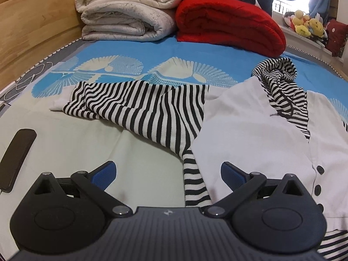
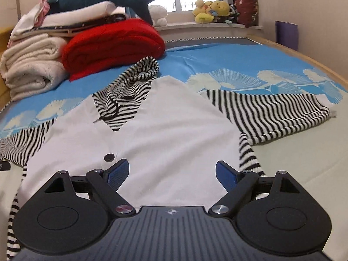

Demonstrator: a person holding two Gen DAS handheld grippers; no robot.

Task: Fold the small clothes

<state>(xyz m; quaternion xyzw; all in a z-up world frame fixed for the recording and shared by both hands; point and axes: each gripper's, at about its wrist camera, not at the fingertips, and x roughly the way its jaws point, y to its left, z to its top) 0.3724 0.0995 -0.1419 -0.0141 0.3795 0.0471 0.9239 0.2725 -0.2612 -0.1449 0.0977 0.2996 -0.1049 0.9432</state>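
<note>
Left hand-held gripper (image 1: 168,175) — jaws are spread wide and nothing is held; its blue pads (image 1: 105,174) are seen above pale bedding and the garment's striped side edge.

Right hand-held gripper (image 2: 171,174) — jaws are likewise released, with nothing between them; it is held over the garment's white front, one pad just beside a black button (image 2: 109,157).

Small hooded top (image 2: 152,126) — laid flat, front up, on the bed (image 2: 239,61). A white vest-like front panel with black buttons is shown over black-and-white striped sleeves. One striped sleeve (image 1: 139,102) is spread out sideways in the left wrist view; the other sleeve (image 2: 278,113) is stretched out to the right in the right wrist view. The striped hood (image 2: 141,71) is bunched at the top, towards the folded bedding.

Dark flat object, phone-like (image 1: 17,158) — lies on the pale sheet, well apart from the top.

Bed cover — blue with a pale fan motif.

Red blanket (image 2: 115,43) — folded, at the far end of the bed, beside a cream blanket stack (image 1: 124,10).

Plush toys (image 2: 211,10) — ranged on the windowsill beyond.
</note>
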